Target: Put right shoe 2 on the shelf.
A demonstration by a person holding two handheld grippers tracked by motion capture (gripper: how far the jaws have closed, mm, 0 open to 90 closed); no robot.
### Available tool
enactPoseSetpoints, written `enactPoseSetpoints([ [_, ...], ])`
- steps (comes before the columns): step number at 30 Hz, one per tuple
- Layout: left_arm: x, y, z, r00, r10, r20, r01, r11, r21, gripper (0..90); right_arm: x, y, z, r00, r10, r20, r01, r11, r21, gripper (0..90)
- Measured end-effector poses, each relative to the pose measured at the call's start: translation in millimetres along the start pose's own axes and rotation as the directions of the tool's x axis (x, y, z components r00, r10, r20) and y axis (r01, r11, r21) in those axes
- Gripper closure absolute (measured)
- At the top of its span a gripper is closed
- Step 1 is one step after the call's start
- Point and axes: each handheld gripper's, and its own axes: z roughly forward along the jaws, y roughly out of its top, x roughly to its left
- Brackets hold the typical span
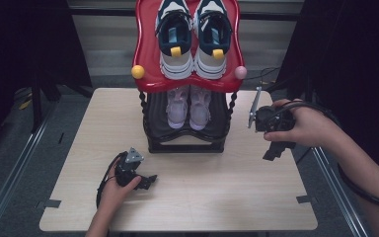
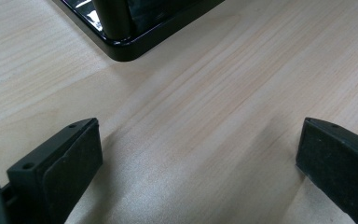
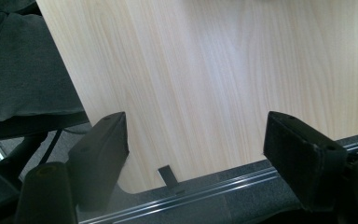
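High view puts the left gripper (image 1: 145, 181) low on the table (image 1: 212, 197), in front of the rack (image 1: 186, 143), and the right gripper (image 1: 275, 150) held up in the air off the rack's right side, pointing down at the table edge. Left gripper view has its pads (image 2: 72, 168) spread wide over bare wood with nothing between them, the rack's black base corner (image 2: 121, 44) a little ahead and to the left. Right gripper view has that gripper's pads (image 3: 100, 156) likewise spread, empty, looking down on the table's right edge and the rail (image 3: 214, 191) beside it. The shoes are all racked: the navy-and-white pair (image 1: 192, 37) on the red top shelf (image 1: 145, 54), above and left of the right gripper, and the pink pair (image 1: 188, 106) on the lower shelf, level with it and nearer. Judging by this, no shoe is in hand and this is a pause or approach between steps. A next move would call for the right gripper to swing left toward the rack, turn level to enter the lower shelf, and close on a pink shoe's heel without catching the twisted post (image 1: 233, 106).
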Motion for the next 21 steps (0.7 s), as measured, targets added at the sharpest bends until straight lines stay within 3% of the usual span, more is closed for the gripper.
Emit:
enactPoseSetpoints([
  [8, 0.1, 0.0, 0.0, 1.0000, 0.000, 0.001, 0.000, 1.0000, 0.000, 0.0, 2.7, -1.7, 27.9, 0.9996, -0.001, -0.030, 0.001, 1.000, 0.000, 21.6],
  [10, 0.0, 0.1, -0.2, 1.0000, 0.001, -0.001, -0.001, 1.0000, 0.002, 0.0, 4.0, -2.0, 33.5, 0.9995, 0.014, -0.029, -0.014, 1.000, 0.019, 21.6],
  [13, -0.1, -0.1, 0.2, 1.0000, -0.001, -0.002, 0.001, 1.0000, -0.003, 0.0, 2.1, -3.4, 43.7, 0.9996, -0.010, -0.028, 0.010, 1.000, 0.007, 21.4],
  [15, -0.1, 0.0, 0.0, 1.0000, 0.000, -0.002, 0.000, 1.0000, -0.001, 0.0, 3.1, -4.5, 48.8, 0.9994, 0.012, -0.032, -0.012, 1.000, 0.019, 21.4],
  [17, -0.1, 0.0, 0.0, 1.0000, -0.001, -0.002, 0.001, 1.0000, 0.000, 0.0, 1.3, -5.5, 54.6, 0.9996, -0.010, -0.028, 0.010, 1.000, 0.004, 21.3],
  [19, -0.1, -0.1, 0.0, 1.0000, 0.000, -0.003, 0.000, 1.0000, 0.000, 0.0, 3.1, -6.3, 57.8, 0.9994, 0.016, -0.032, -0.015, 1.000, 0.019, 21.2],
  [21, -0.1, 0.0, 0.0, 1.0000, 0.000, -0.003, 0.000, 1.0000, -0.001, 0.0, 2.2, -7.2, 63.0, 0.9997, 0.008, -0.025, -0.008, 1.000, 0.001, 21.2],
])
